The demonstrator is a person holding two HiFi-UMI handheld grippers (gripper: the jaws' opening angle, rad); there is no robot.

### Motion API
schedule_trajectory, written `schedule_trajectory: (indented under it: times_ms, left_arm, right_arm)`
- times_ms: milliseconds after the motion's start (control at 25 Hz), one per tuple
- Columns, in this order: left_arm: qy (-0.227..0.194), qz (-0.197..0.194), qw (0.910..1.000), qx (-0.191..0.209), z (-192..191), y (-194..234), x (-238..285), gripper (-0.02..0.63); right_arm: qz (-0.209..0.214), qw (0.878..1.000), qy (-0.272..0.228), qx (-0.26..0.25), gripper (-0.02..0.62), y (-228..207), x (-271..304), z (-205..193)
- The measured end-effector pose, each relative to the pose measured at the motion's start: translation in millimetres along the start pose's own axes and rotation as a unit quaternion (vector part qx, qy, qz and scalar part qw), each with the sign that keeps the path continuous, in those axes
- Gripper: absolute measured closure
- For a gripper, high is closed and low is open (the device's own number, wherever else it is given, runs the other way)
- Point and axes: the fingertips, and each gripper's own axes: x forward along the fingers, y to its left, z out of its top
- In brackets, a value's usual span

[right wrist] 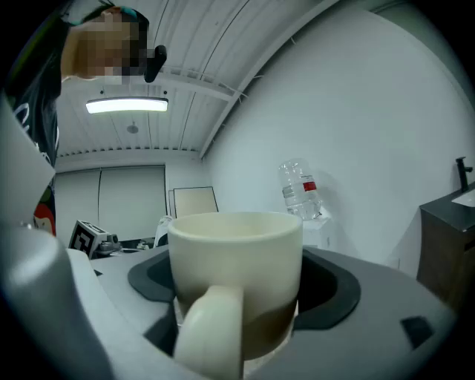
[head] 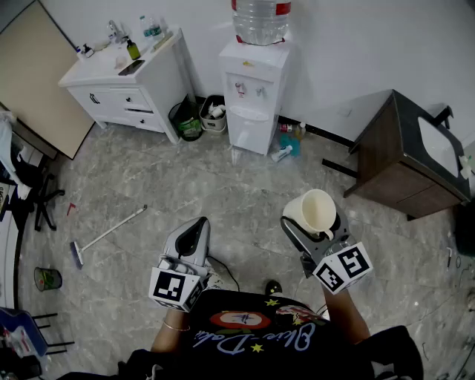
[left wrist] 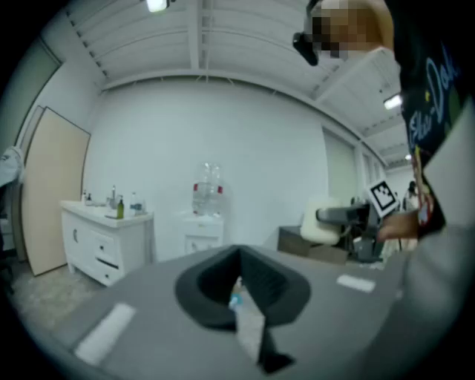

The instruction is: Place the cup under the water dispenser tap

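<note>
In the head view my right gripper [head: 315, 220] is shut on a cream cup [head: 318, 210], held upright at mid-air over the floor. The right gripper view shows that cup [right wrist: 234, 278] filling the space between the jaws, handle toward the camera. The white water dispenser [head: 252, 96] with a clear bottle [head: 260, 18] on top stands against the far wall, well ahead of the cup. Its bottle [right wrist: 300, 189] shows to the cup's right. My left gripper [head: 194, 226] is shut with nothing in it, level beside the right one. From the left gripper [left wrist: 239, 286] the dispenser [left wrist: 200, 230] lies ahead.
A white drawer cabinet [head: 126, 82] stands left of the dispenser, with two bins [head: 194, 117] between them. A dark cabinet [head: 404, 156] is at the right wall. A broom [head: 107, 234] lies on the floor at left. Bottles [head: 288, 145] lie by the dispenser's foot.
</note>
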Motion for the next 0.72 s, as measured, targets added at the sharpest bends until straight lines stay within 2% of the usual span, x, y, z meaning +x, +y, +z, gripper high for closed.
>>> schedule_trajectory:
  times_ms: [120, 240, 320, 400, 560, 720]
  left_arm:
    - [0.01, -0.022, 0.9996, 0.014, -14, 76, 24, 0.609]
    - [0.013, -0.046, 0.9985, 0.028, -9, 165, 46, 0.609]
    - [0.014, -0.07, 0.9971, 0.026, -2, 215, 54, 0.609]
    - [0.02, -0.083, 0.996, 0.028, 1, 259, 71, 0.609]
    - [0.024, -0.088, 0.9957, 0.018, -3, 318, 133, 0.609]
    - [0.033, -0.098, 0.9942, 0.03, -12, 348, 212, 0.609]
  right_arm:
    - [-0.017, 1.0, -0.018, -0.011, 0.156, 9, 81, 0]
    - [-0.063, 0.997, -0.049, 0.006, 0.156, 9, 174, 2]
    - [-0.097, 0.993, -0.056, 0.032, 0.156, 13, 225, -1]
    - [-0.126, 0.99, -0.058, 0.033, 0.156, 15, 266, 0]
    - [-0.154, 0.987, -0.034, 0.007, 0.156, 3, 330, -10]
    - [-0.179, 0.984, -0.01, 0.007, 0.156, -50, 381, -36]
